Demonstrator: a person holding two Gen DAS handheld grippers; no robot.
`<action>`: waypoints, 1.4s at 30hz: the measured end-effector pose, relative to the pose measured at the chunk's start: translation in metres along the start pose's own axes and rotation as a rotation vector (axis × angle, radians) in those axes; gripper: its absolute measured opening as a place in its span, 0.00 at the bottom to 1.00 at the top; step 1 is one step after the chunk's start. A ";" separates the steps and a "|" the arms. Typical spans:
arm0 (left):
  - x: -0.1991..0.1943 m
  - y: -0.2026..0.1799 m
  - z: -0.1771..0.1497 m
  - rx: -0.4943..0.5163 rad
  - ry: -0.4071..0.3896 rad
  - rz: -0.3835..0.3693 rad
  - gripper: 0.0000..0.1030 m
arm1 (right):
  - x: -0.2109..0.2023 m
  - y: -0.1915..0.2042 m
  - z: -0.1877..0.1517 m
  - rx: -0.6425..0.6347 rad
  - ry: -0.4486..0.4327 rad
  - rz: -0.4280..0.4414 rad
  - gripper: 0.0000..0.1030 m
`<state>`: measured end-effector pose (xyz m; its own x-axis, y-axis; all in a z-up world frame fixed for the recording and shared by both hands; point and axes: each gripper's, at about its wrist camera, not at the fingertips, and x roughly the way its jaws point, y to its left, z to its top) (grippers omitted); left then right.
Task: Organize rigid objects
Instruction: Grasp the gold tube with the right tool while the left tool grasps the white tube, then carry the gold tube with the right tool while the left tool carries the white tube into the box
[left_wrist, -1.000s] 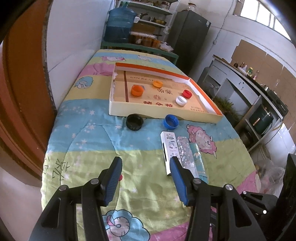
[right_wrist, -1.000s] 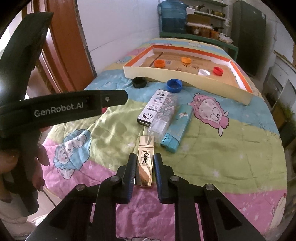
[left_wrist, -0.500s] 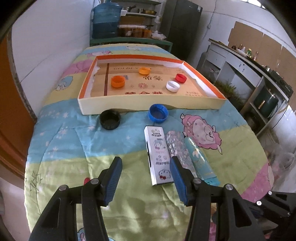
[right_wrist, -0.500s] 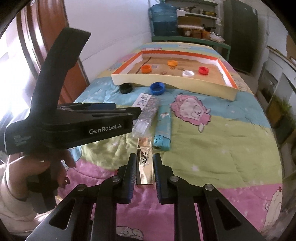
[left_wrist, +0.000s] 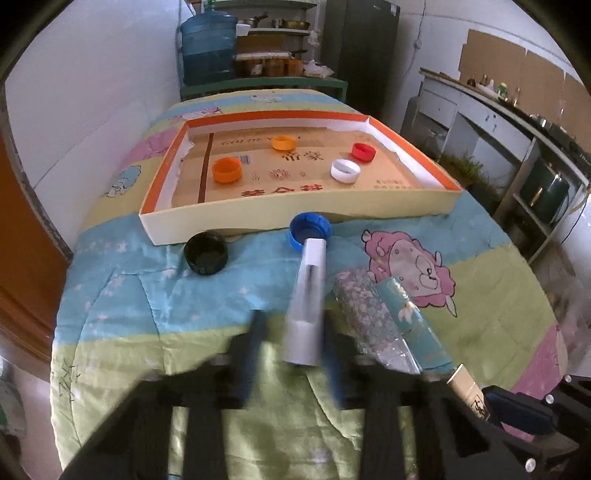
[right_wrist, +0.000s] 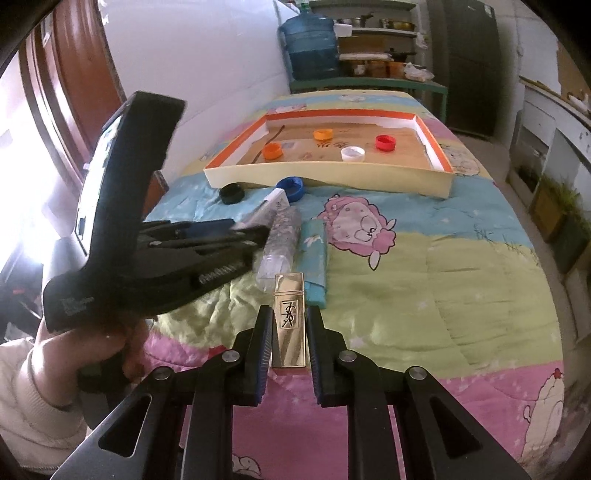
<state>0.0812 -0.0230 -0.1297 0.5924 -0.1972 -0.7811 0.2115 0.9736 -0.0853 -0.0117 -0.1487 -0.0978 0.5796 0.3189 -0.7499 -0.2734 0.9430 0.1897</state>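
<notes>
Beyond both grippers, the shallow cardboard tray (left_wrist: 295, 216) holds four bottle caps (left_wrist: 226, 170). The left gripper (left_wrist: 295, 332) is closing around the white box (left_wrist: 308, 295); the right gripper (right_wrist: 289, 321) pinches the gold lipstick case (right_wrist: 289, 314).

White walls (left_wrist: 110, 66), cluttered green shelf (left_wrist: 266, 83).

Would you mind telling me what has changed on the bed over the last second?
The left gripper came forward over the white box and its jaws are closing around it; the box now stands on edge between them. The right gripper stays shut on the gold box. The caps, the tray and the other two boxes have not moved.
</notes>
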 end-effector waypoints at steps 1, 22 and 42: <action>0.000 0.001 0.000 -0.011 0.002 -0.015 0.13 | 0.000 -0.001 0.000 0.002 -0.001 0.000 0.18; -0.014 0.005 0.005 -0.027 -0.008 -0.039 0.12 | 0.001 -0.011 0.018 0.014 -0.018 -0.010 0.18; 0.012 0.004 0.016 -0.041 0.016 -0.063 0.12 | 0.015 -0.026 0.024 0.052 0.005 0.004 0.18</action>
<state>0.1017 -0.0229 -0.1291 0.5665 -0.2569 -0.7830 0.2159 0.9632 -0.1598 0.0229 -0.1664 -0.0987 0.5746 0.3218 -0.7525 -0.2348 0.9456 0.2252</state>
